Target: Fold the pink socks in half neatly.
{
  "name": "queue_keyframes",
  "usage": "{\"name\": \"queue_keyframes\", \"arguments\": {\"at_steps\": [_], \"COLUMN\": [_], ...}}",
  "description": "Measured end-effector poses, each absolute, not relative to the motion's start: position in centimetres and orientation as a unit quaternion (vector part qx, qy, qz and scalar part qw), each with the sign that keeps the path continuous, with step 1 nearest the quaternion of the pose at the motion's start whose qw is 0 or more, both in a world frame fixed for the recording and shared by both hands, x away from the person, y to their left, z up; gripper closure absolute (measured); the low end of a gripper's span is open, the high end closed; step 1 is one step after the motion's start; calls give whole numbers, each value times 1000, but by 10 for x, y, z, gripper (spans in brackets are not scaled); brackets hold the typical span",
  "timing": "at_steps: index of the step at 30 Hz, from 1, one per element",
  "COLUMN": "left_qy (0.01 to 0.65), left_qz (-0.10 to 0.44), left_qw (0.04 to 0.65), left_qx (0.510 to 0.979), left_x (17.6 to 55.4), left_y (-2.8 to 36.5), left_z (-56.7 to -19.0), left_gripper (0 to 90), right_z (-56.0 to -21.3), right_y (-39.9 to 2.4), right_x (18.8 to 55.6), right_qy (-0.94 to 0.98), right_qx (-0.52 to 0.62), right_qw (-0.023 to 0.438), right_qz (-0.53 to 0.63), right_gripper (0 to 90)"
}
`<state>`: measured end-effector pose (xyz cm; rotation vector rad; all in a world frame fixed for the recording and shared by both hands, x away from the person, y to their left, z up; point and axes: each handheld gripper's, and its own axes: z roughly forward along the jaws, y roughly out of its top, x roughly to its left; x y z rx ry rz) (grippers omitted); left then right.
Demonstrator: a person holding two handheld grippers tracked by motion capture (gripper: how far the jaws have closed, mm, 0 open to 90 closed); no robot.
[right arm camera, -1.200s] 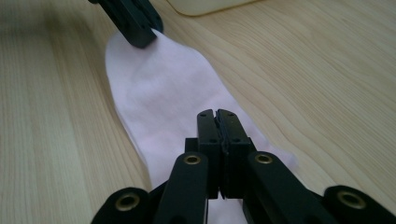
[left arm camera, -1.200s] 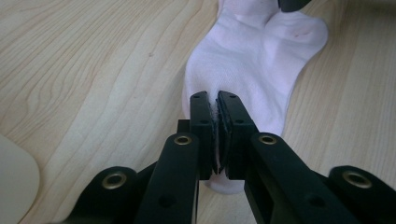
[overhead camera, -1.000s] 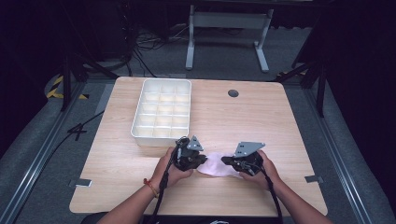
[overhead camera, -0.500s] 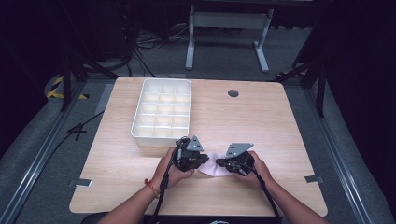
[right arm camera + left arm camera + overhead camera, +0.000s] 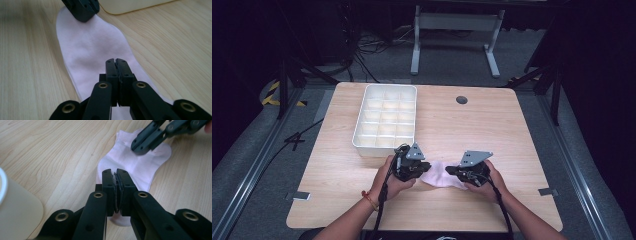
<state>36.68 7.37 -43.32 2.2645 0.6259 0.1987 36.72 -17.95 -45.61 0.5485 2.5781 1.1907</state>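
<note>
my left hand-held gripper (image 5: 424, 170) is clamped on one end of the pale pink sock (image 5: 441, 176), which lies flat on the surface (image 5: 512, 130) just in front of the white divided tray (image 5: 384, 117). my right hand-held gripper (image 5: 451, 171) is clamped on the other end. i judge both ends gripped and the folding and stowing in the tray not yet done.

A sock (image 5: 439, 176) is lying flat on the counter (image 5: 512, 135), between the left gripper (image 5: 424, 170) and right gripper (image 5: 451, 171), just before a compartment tray (image 5: 385, 120).
</note>
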Motion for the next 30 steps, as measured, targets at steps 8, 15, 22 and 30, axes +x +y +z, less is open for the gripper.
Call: {"name": "queue_keyframes", "arguments": {"at_steps": [8,15,22,30], "left_qy": [239,229,222,225], "left_qz": [82,83,83,87], "left_qw": [374,374,381,384], "left_qx": [893,895,894,891], "left_x": [365,364,360,360], "left_y": [75,73,71,75], "left_z": [-433,-433,-431,-428], "left_gripper": [858,858,858,858], "right_z": [-461,-468,-473,-468], "right_y": [-198,-194,-177,-171], "right_x": [367,370,372,369], "right_qy": [896,900,906,902], "right_qx": [191,193,181,172], "right_qw": [116,110,108,107], "right_qz": [384,374,368,381], "right_gripper": [896,896,897,896]}}
